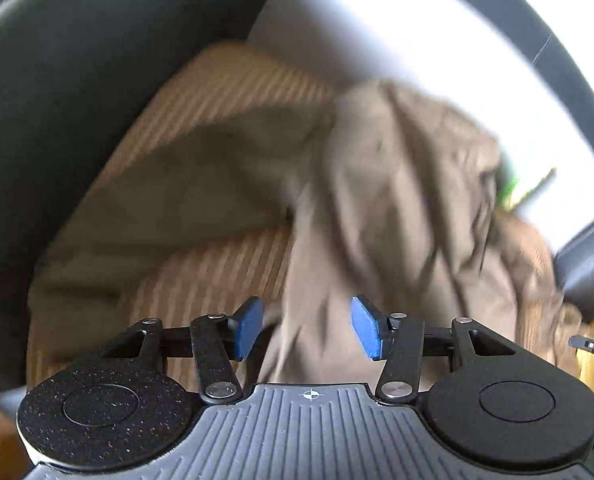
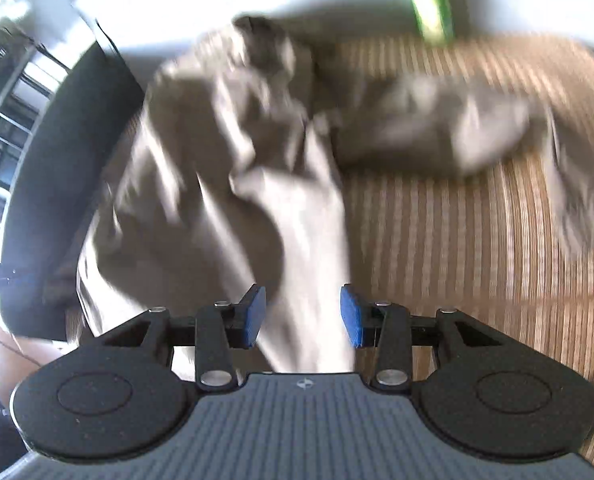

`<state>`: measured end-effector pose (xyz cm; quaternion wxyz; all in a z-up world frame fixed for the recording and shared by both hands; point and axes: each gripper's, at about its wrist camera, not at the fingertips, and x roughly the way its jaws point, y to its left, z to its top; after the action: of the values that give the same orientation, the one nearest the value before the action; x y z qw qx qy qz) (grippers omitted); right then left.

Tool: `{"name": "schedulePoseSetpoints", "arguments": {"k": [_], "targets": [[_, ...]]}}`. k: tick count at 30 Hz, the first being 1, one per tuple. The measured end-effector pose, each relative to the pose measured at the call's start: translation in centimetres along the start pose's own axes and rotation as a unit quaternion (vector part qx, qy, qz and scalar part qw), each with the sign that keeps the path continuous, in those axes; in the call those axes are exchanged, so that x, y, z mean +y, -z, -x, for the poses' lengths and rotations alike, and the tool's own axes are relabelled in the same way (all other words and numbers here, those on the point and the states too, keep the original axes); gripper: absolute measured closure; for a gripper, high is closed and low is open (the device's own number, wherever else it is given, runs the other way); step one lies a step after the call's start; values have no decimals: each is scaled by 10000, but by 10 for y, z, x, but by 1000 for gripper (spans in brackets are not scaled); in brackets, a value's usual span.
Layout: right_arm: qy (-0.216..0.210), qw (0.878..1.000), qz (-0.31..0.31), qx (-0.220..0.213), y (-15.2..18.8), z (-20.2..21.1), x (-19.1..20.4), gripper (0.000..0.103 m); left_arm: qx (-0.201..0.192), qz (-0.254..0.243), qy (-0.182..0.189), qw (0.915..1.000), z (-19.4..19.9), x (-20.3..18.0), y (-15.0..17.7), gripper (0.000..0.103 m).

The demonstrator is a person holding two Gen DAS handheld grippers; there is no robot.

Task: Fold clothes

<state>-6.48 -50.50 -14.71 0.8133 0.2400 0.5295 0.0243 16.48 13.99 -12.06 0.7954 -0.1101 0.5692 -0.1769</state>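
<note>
A crumpled grey-brown garment [image 1: 397,200] lies in a heap on a tan striped cushion [image 1: 225,80]; both views are blurred. My left gripper [image 1: 308,328] hovers above the garment's near edge, blue pads [image 1: 249,328] well apart and nothing pressed between them. In the right wrist view the same garment [image 2: 217,160] spreads over the striped cushion [image 2: 457,260], with a long fold running down toward the camera. My right gripper [image 2: 303,316] is open above that fold. The cloth shows in the gap between the pads [image 2: 353,316], which do not clamp it.
A dark leather sofa arm [image 1: 57,120] curves round the left of the cushion and shows again as a dark arm [image 2: 57,160]. A green object [image 2: 437,0] stands at the cushion's far edge. Shelving [image 2: 1,100] is at the far left.
</note>
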Motion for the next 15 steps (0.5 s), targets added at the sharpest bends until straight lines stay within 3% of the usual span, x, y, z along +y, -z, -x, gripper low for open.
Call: {"name": "schedulePoseSetpoints", "arguments": {"k": [5,6,9,15], "targets": [[166,9984,318,-430,-74,3,19,52,-410,-447,278,9978,-31,-34,-47,38],[201,9979,352,-511,-85,4,23,47,-399,-517,354,9972,-38,-42,-56,37],[216,9964,594,-560,-116,1,32,45,-366,-726,580,9950,-60,-68,-82,37],[228,9909,1243,-452,-165,-29,31,41,-210,-1235,815,9888,-119,-144,-99,37]]}}
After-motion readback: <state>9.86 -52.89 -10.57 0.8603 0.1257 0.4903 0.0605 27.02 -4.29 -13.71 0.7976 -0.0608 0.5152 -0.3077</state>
